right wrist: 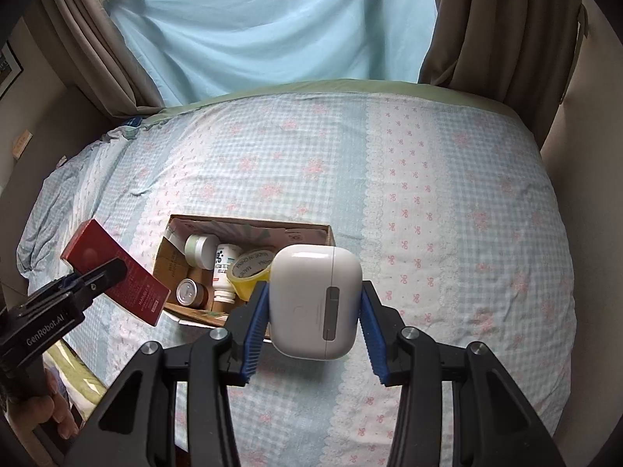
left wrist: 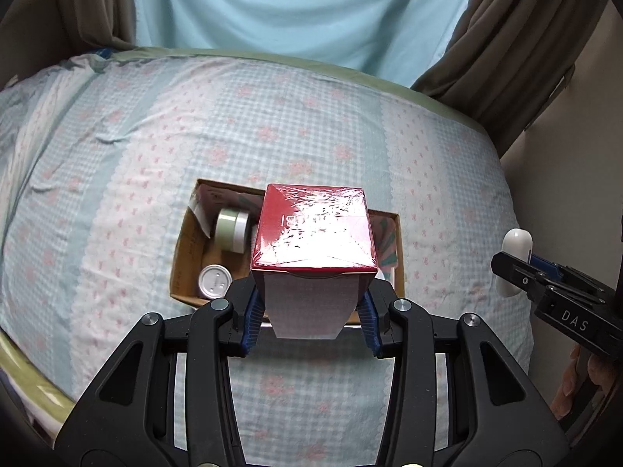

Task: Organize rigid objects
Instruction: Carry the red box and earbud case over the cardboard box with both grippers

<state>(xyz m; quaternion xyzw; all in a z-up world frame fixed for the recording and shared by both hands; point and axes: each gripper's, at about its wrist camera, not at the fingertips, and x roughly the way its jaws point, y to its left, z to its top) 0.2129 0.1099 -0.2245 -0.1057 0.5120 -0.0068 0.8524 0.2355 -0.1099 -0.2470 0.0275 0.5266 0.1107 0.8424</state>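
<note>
My left gripper [left wrist: 311, 307] is shut on a red box [left wrist: 313, 229] wrapped in shiny film and holds it above the near side of an open cardboard box [left wrist: 183, 268] on the bed. The red box also shows in the right wrist view [right wrist: 117, 272], left of the cardboard box [right wrist: 307, 233]. My right gripper [right wrist: 315, 323] is shut on a white earbuds case [right wrist: 315, 299], held above the bed just right of the cardboard box. That case shows at the right in the left wrist view [left wrist: 514, 249]. Inside the cardboard box lie a pale green jar [right wrist: 200, 249], a white bottle [right wrist: 226, 268], a yellow tape roll [right wrist: 251, 272] and a metal-lidded jar [right wrist: 190, 292].
The bed has a blue checked sheet [right wrist: 447, 214] with pink flowers. A pale blue cloth [right wrist: 272, 19] and brown curtains [right wrist: 498, 27] hang behind it. A wall stands close on the right [left wrist: 564, 179]. The bed's green edge [left wrist: 35, 385] runs at the lower left.
</note>
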